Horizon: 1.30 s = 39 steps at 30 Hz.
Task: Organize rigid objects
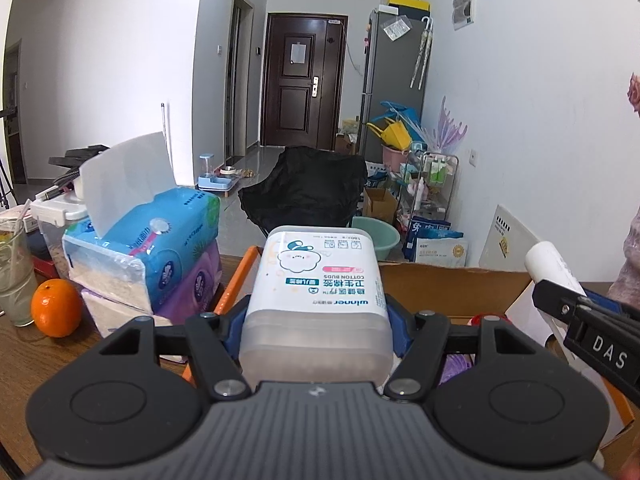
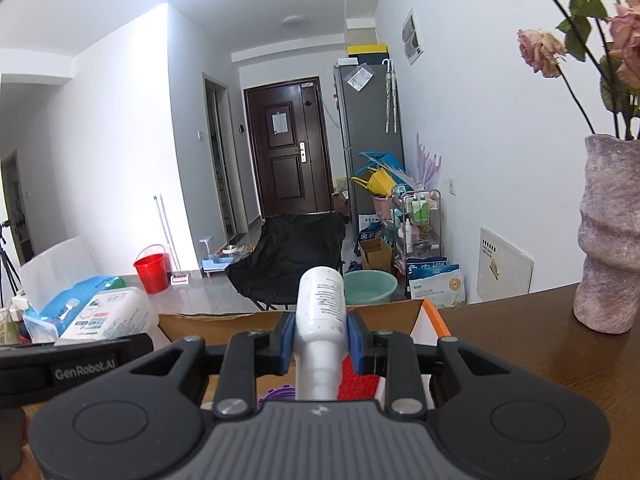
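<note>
My left gripper (image 1: 318, 320) is shut on a clear cotton buds box (image 1: 320, 280) with a white label, held above the open cardboard box (image 1: 452, 284). My right gripper (image 2: 320, 340) is shut on a white bottle (image 2: 321, 304), also above the cardboard box (image 2: 224, 322). The right gripper and its bottle (image 1: 550, 260) show at the right of the left wrist view. The cotton buds box (image 2: 108, 314) and the left gripper show at the left of the right wrist view. Purple and red items (image 2: 358, 380) lie inside the box.
Stacked tissue packs (image 1: 160, 252), an orange (image 1: 56, 307) and a glass with a straw (image 1: 14, 276) stand on the wooden table at the left. A pinkish vase (image 2: 610, 236) with dried roses stands on the table at the right. A black chair (image 1: 304, 188) is beyond the table.
</note>
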Motion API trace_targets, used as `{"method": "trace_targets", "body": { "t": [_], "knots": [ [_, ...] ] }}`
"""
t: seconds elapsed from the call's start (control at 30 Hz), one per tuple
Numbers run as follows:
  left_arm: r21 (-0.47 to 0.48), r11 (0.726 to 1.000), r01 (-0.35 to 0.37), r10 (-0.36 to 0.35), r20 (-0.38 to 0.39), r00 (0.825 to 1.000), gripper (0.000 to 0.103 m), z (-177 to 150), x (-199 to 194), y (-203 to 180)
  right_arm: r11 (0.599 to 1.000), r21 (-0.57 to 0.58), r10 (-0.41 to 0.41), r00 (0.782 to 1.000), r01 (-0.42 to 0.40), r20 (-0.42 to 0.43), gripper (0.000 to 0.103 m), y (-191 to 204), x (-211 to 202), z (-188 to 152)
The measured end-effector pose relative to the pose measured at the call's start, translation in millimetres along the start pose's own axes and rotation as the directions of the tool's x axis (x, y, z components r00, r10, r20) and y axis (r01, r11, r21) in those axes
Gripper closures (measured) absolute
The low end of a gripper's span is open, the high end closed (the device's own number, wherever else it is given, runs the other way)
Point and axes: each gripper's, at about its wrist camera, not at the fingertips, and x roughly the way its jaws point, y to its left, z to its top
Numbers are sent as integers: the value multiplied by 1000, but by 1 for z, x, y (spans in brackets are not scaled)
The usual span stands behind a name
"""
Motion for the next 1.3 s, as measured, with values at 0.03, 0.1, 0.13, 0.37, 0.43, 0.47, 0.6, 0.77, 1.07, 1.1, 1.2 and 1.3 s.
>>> {"method": "trace_targets", "body": {
  "t": [0.03, 0.1, 0.13, 0.37, 0.43, 0.47, 0.6, 0.77, 1.07, 1.1, 1.2, 1.3],
  "knots": [
    [1, 1000, 0, 0, -6, 1000, 36, -1, 2, 0, 1000, -9, 4, 1000, -4, -11, 76, 1, 3, 0],
    [2, 1000, -4, 4, -11, 1000, 34, -2, 2, 1, 1000, -16, 8, 1000, -8, -29, 76, 1, 6, -1],
    [3, 1000, -1, 1, -7, 1000, 27, -2, 1, 1, 1000, -24, 6, 999, -7, -35, 75, 1, 6, -1],
    [-14, 1000, -22, 22, 21, 1000, 0, 1, -7, 5, 999, -15, -51, 998, 52, 24, 4, -6, -6, 2],
    [-14, 1000, -26, 26, 19, 999, 0, 1, -7, 6, 998, -4, -60, 998, 61, 26, 0, -11, -6, 5],
    [-13, 999, -30, 30, 18, 999, 0, 1, -7, 6, 998, 3, -64, 998, 64, 28, 0, -13, -7, 5],
    [-9, 999, -33, 34, 18, 999, 0, 1, -10, 4, 998, 6, -62, 998, 62, 14, 0, -18, -5, 7],
    [-4, 999, -39, 39, 29, 999, 0, 2, -20, 6, 998, -13, -62, 998, 62, 11, 0, -15, -9, 8],
    [5, 999, -39, 38, 84, 996, 0, -3, -62, 10, 997, -52, -56, 998, 57, 23, 0, -12, -41, 5],
    [3, 999, -42, 41, 86, 995, 0, -3, -66, 11, 997, -54, -56, 998, 58, 26, 0, -12, -46, 5],
    [-1, 999, -38, 38, 91, 995, 0, -5, -84, 14, 997, -55, -57, 998, 59, 30, 0, -12, -63, 4],
    [2, 999, -41, 40, 99, 994, 0, -9, -105, 15, 996, -60, -59, 998, 61, 31, 0, -11, -81, 1]
  ]
}}
